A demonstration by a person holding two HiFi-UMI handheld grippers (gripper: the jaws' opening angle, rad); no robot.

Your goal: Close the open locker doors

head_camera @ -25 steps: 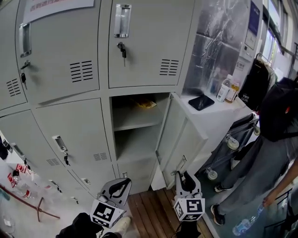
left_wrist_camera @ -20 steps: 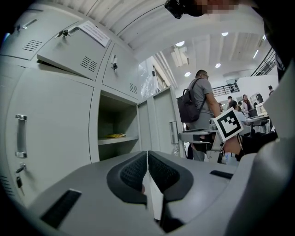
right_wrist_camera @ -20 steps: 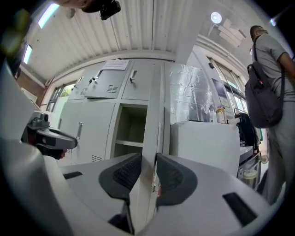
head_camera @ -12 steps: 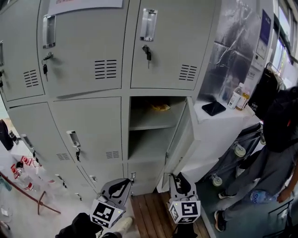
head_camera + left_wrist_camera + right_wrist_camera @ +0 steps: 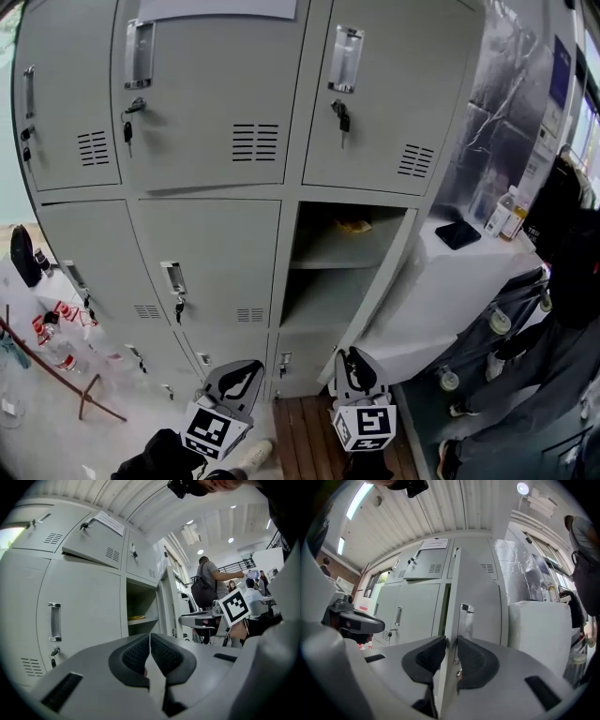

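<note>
The grey locker bank has one open compartment (image 5: 333, 272) with a shelf and a yellow item inside, which also shows in the left gripper view (image 5: 138, 613). Its door (image 5: 389, 281) stands ajar, swung well in toward the frame. My right gripper (image 5: 350, 364) is low at the door's outer face near its free edge. In the right gripper view the door (image 5: 480, 606) and its handle (image 5: 466, 607) fill the middle. The right gripper (image 5: 451, 644) has just been closing; a narrow gap remains, and the door's edge lines up with it unclamped. My left gripper (image 5: 239, 378) (image 5: 150, 639) is shut and empty.
A white cabinet (image 5: 441, 281) to the right of the lockers carries a black item (image 5: 457, 234) and bottles (image 5: 506, 214). A person (image 5: 562, 309) stands at the far right. Bottles and clutter (image 5: 56, 347) lie on the floor at left. Wooden planks (image 5: 300, 441) are underfoot.
The open door has swung from wide open to nearly against the locker. My right gripper moved left along with it, and the left gripper shifted too.
</note>
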